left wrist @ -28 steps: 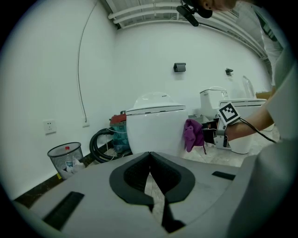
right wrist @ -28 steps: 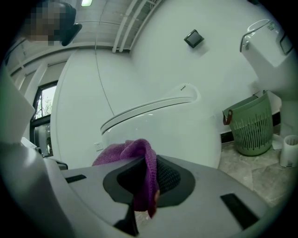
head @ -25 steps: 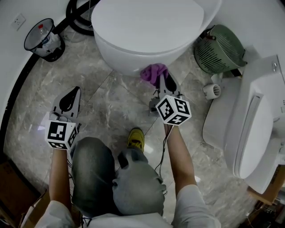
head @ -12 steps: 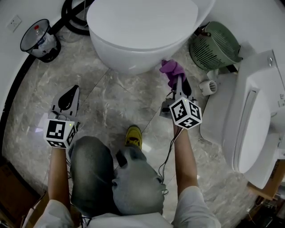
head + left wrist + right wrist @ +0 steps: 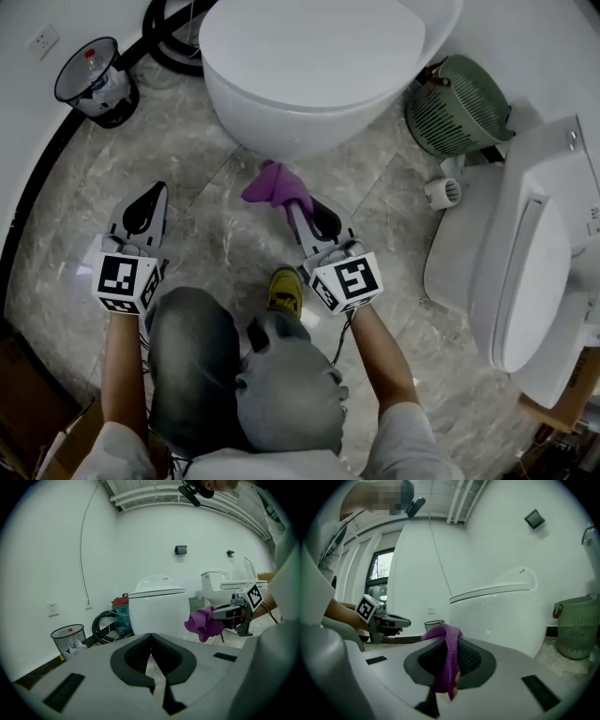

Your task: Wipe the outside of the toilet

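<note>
The toilet (image 5: 319, 56) stands at the top of the head view, lid down. One purple cloth (image 5: 275, 186) hangs just beside the bowl's lower front, pinched by the right gripper (image 5: 292, 208). Only the right gripper view shows the cloth draped down between the jaws. The left gripper (image 5: 150, 199) is well apart over the floor; its own view shows its jaws pressed together on nothing. There are two toilets, the second toilet (image 5: 525, 272) at the right, plus one waste bin (image 5: 94, 82) and one green basket (image 5: 459, 103).
</note>
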A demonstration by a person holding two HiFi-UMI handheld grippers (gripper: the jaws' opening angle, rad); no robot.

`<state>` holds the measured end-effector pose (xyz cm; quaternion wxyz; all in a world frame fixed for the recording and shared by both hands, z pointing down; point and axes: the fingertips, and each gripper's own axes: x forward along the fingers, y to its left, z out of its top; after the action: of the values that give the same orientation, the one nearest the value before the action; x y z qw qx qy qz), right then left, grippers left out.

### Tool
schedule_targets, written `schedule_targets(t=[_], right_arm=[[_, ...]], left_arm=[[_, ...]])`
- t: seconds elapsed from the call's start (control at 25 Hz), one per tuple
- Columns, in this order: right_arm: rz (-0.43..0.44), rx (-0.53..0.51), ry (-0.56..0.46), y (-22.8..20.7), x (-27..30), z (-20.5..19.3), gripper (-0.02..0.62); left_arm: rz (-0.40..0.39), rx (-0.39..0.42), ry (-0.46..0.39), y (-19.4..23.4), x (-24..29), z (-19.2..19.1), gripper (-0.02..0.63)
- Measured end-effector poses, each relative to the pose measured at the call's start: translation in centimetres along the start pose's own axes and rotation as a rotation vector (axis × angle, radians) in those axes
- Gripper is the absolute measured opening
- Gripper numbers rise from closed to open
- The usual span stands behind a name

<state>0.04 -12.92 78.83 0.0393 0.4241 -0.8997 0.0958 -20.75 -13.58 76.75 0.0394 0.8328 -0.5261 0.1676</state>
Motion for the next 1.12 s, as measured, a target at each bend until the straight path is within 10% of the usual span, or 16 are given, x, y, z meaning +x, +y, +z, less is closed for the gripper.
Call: schedule_targets(t=[0.32, 1.12], right_arm=[[0.132, 0.024, 0.097, 3.5, 9.8, -4.8, 0.057], [-0.157, 0.124, 0.184, -5.7, 10.9, -8.5, 0.057]], left_arm=[[0.064, 0.0, 0.045, 2.0, -0.7, -1.5, 0.014], [0.026, 0.001, 0.055, 1.6, 1.2, -2.3, 0.014]])
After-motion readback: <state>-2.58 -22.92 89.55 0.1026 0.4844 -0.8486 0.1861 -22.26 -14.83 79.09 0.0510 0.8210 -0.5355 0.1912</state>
